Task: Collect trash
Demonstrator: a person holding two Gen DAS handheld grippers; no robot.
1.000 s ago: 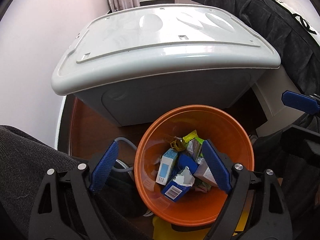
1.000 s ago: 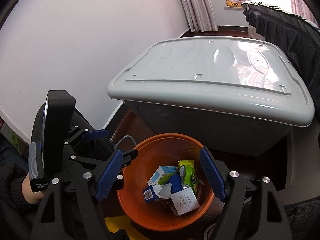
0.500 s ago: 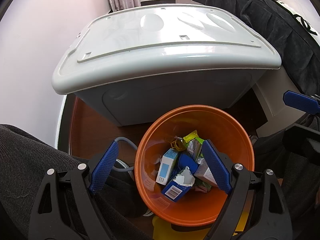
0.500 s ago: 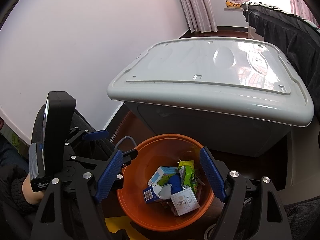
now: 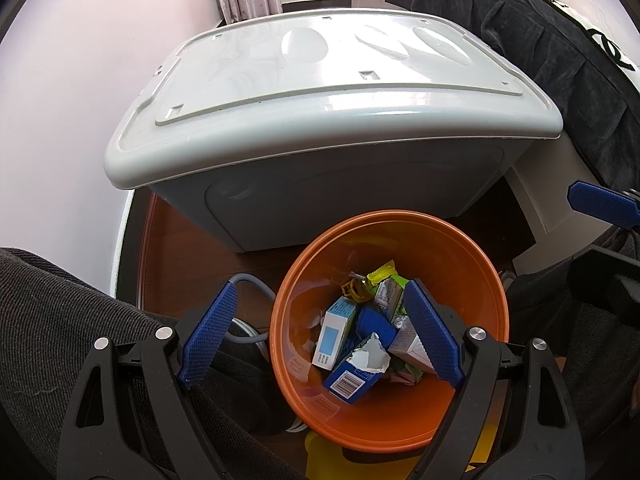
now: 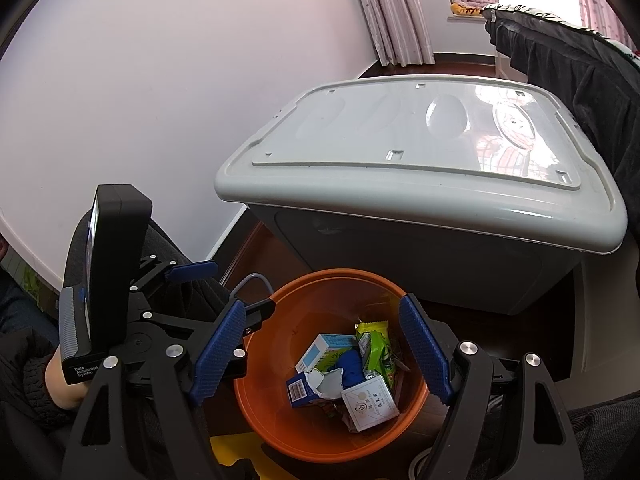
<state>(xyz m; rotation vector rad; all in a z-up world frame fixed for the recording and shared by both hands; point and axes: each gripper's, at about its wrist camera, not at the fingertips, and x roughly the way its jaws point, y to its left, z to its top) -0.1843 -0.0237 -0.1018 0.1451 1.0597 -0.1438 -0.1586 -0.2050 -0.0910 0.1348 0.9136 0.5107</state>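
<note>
Nothing has moved since the earlier frames: both hand-held grippers hang wide open and empty over the round orange plastic bin (image 5: 476,280).

Left hand-held gripper (image 5: 320,336) and right hand-held gripper (image 6: 322,350) show ribbed blue pads. Inside the bin lie a torn blue carton with a barcode (image 5: 354,378), a pale blue-and-white box (image 5: 334,332), a green-yellow foil wrapper (image 6: 378,346) and a white square box with a printed emblem (image 6: 370,402), its writing too small to read. Only the right view shows a black device labelled "Data Acquisition System" (image 6: 108,280) on the left hand-held gripper. Just beyond the bin stands a grey plastic storage box with a glossy moulded lid (image 5: 320,92).
</note>
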